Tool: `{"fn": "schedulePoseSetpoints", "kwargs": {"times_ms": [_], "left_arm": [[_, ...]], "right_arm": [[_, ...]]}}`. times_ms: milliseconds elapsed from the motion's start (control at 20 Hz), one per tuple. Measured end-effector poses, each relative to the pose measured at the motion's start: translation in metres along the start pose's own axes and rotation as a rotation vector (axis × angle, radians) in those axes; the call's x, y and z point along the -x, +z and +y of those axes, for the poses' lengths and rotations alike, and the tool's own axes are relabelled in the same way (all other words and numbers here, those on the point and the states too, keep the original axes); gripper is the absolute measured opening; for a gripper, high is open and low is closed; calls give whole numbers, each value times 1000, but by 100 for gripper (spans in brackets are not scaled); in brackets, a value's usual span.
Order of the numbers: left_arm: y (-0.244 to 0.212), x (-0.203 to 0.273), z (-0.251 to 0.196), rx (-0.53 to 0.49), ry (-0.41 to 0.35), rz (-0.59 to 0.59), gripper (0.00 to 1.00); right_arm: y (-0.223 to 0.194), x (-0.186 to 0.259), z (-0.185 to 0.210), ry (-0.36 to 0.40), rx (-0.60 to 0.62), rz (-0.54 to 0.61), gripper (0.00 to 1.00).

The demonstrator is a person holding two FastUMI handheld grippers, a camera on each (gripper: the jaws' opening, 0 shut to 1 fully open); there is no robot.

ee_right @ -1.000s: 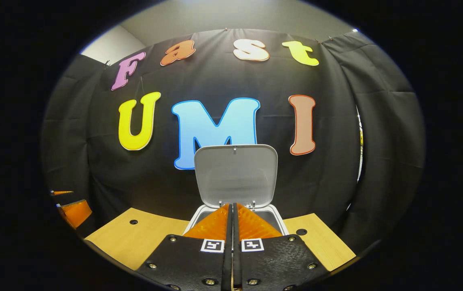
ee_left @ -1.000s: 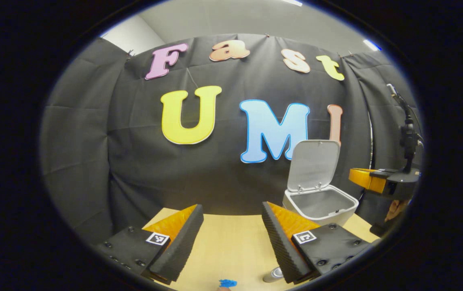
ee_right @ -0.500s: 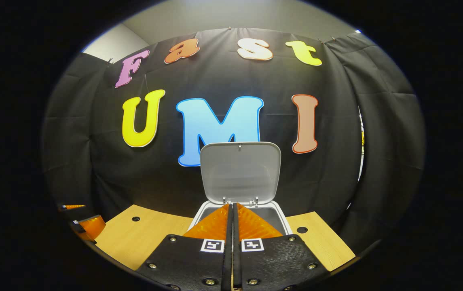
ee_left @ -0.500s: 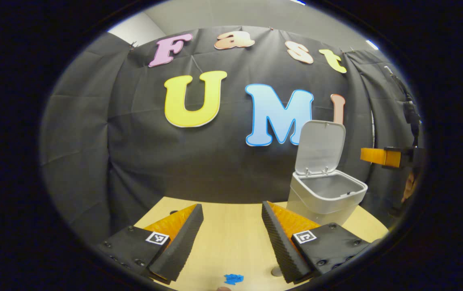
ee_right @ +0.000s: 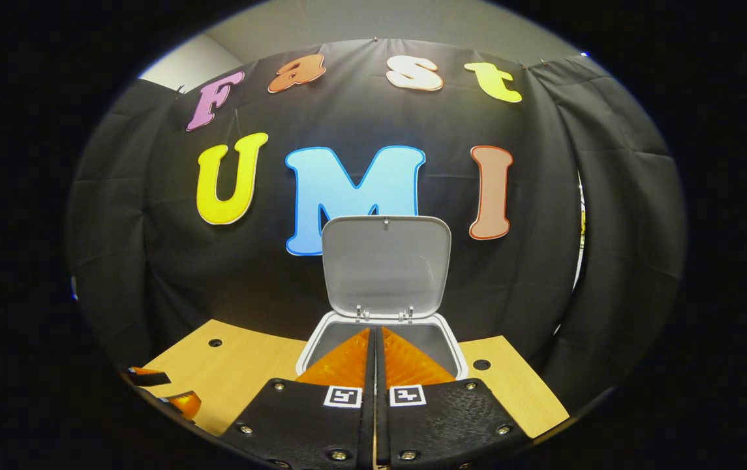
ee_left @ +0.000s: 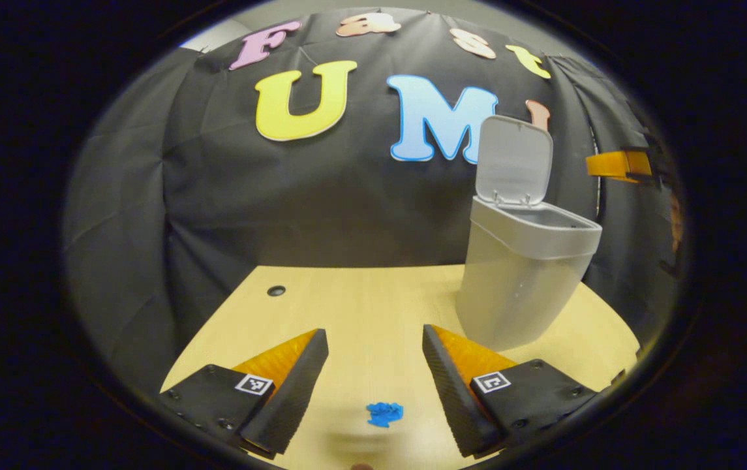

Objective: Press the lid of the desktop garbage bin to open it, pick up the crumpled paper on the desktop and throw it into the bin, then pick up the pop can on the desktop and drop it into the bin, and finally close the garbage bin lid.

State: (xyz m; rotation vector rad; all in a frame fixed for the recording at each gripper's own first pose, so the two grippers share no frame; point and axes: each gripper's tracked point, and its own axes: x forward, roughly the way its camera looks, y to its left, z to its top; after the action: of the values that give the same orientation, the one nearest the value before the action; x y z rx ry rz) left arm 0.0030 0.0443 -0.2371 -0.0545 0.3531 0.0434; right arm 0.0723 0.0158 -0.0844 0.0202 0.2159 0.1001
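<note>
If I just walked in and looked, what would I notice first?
Probably the grey garbage bin standing at the back right of the wooden desk, its lid flipped straight up. Next, the little blue crumpled paper lying on the desk, right between the spread fingers of the left gripper. The right gripper hangs over the bin's open mouth with its fingers pressed together.

Grey bin [ee_left: 523,274] stands lid [ee_left: 513,160] upright; blue, seemingly crumpled paper [ee_left: 384,414] nearby.

I see even, soft overhead light on the pale surface [ee_left: 360,307], faint shadows, no glare, sharp focus centrally, heavy fisheye bending at the rims, and slight blur near the left view's bottom edge.
</note>
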Motion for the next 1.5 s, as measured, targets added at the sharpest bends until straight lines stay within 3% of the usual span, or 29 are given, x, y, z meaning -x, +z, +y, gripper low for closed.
{"fn": "schedulePoseSetpoints", "kwargs": {"times_ms": [500,1050,1500], "left_arm": [[-80,-21,-3,-11,-45,148,96],[-142,-48,-13,4,-76,281,96],[-179,-61,-11,55,-54,368,96]], "right_arm": [[-15,10,-7,-29,40,47,1],[-30,24,-39,-113,46,88,1],[-42,25,-51,-142,43,130,1]]}}
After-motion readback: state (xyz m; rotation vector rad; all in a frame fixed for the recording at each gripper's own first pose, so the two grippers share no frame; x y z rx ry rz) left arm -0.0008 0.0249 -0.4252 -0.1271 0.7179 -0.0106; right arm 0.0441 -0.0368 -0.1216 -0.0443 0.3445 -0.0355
